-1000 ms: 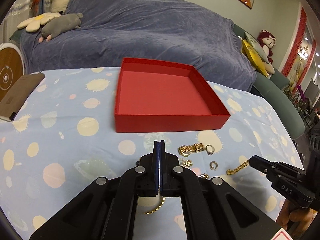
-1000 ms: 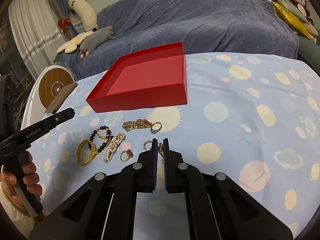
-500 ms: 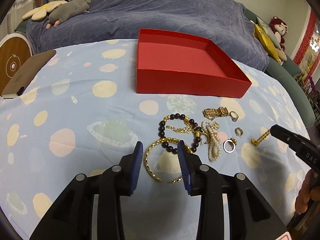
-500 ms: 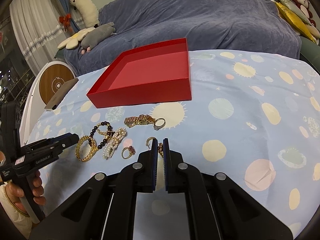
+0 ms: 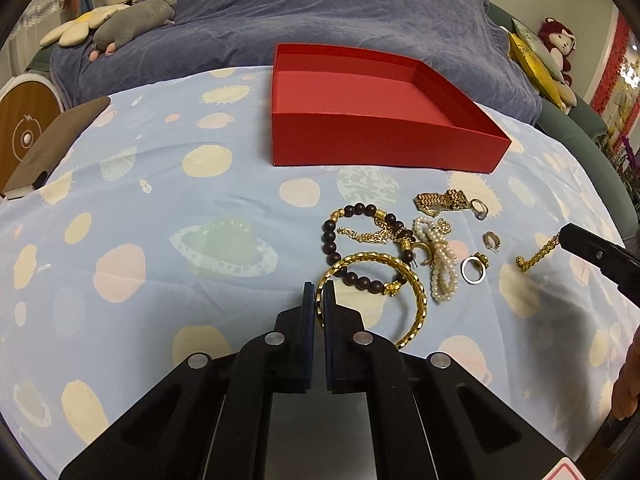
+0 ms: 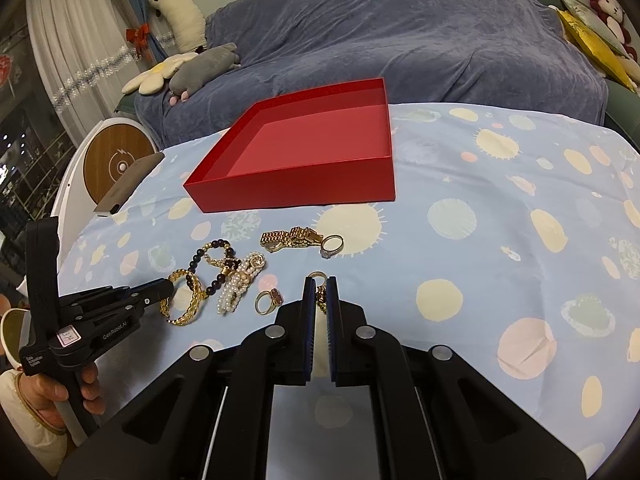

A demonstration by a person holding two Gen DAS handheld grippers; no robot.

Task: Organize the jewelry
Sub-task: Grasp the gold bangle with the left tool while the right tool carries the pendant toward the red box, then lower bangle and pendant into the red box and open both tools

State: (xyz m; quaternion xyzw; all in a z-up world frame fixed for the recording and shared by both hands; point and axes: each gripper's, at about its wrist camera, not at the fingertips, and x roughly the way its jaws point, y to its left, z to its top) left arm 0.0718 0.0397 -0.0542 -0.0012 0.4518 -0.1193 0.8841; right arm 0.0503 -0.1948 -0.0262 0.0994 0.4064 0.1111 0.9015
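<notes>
Loose jewelry lies on the spotted blue cloth in front of an empty red box. My left gripper is closing its jaws on the near-left rim of a gold bangle, which still rests on the cloth. A dark beaded bracelet, a pearl bracelet, a gold watch band and a silver ring lie close by. My right gripper is shut on a short gold chain, whose other end trails on the cloth.
A brown notebook lies at the table's left edge, beside a round wooden disc. A sofa under a blue blanket with plush toys runs behind the table. A red-stone ring sits by my right fingers.
My left gripper opened, sank toward the jewelry and closed around the gold bangle's rim. The right gripper has stayed put with the chain.
</notes>
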